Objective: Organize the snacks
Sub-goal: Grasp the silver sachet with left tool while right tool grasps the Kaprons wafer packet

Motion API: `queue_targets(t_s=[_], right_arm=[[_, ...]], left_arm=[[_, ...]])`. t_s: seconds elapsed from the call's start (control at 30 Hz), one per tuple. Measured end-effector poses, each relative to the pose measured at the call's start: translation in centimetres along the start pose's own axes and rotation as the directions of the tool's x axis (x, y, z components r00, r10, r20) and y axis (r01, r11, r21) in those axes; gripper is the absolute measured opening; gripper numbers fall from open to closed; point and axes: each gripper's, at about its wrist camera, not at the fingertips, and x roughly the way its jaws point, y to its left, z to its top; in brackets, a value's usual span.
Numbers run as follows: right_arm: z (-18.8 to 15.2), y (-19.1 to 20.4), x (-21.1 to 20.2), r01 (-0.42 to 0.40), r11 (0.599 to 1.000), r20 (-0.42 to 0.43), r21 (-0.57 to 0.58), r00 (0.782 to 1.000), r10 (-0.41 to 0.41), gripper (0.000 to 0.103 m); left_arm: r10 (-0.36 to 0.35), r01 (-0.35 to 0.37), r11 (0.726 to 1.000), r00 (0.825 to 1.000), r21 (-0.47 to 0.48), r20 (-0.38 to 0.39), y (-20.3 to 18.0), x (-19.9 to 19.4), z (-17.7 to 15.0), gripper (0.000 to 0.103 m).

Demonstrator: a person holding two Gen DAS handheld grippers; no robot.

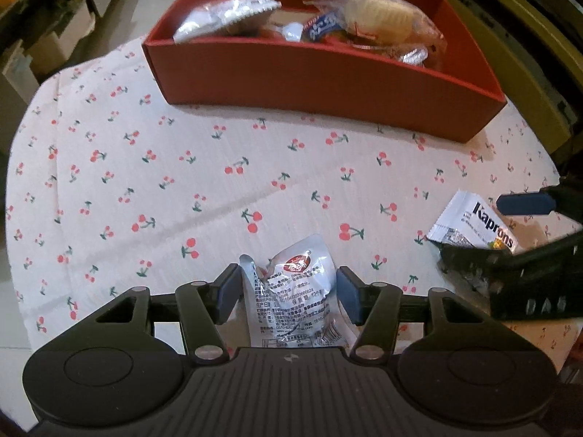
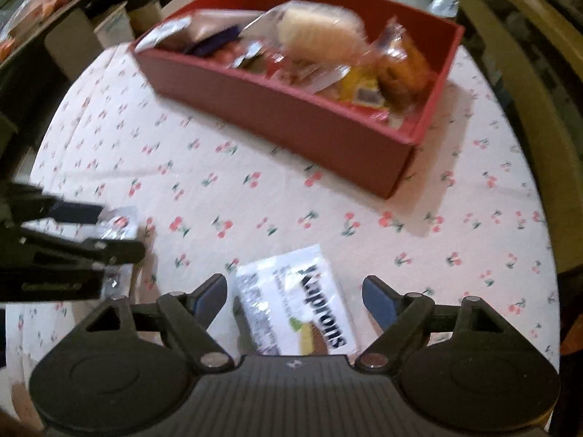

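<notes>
The left gripper point(image 1: 288, 293) brackets a silver pouch point(image 1: 291, 298) with a red logo; its pads appear to touch the pouch, though a firm clamp cannot be confirmed. The right gripper point(image 2: 294, 296) stands apart around one white packet point(image 2: 295, 302) marked "Kaprons". Both lie on the cherry-print tablecloth point(image 1: 164, 182). One red box point(image 1: 328, 83) beyond holds several wrapped snacks.

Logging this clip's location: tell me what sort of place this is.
Probably a home dining spot: a round table under a white cherry-print tablecloth, a red cardboard box of wrapped snacks on it, and olive wooden chair rails at its edge.
</notes>
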Motion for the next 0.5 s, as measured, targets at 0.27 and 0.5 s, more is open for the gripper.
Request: queue_targets(t_s=[0.27,0.5], right_arm=[[-0.9,0.9,0.3,0.080,0.997,-0.011,-0.007,0.997,-0.080,0.064],[-2.0,1.4,-1.0,0.116,0.993,0.014,-0.015,0.993,-0.115,0.064]], left_arm=[[0.046,-0.047,0.998,0.999,0.045,0.017,-1.3,0.5,-0.4,0.071],[0.058,-0.059,0.997,0.998,0.059,0.027,-1.7,-0.3,-1.4,0.063]])
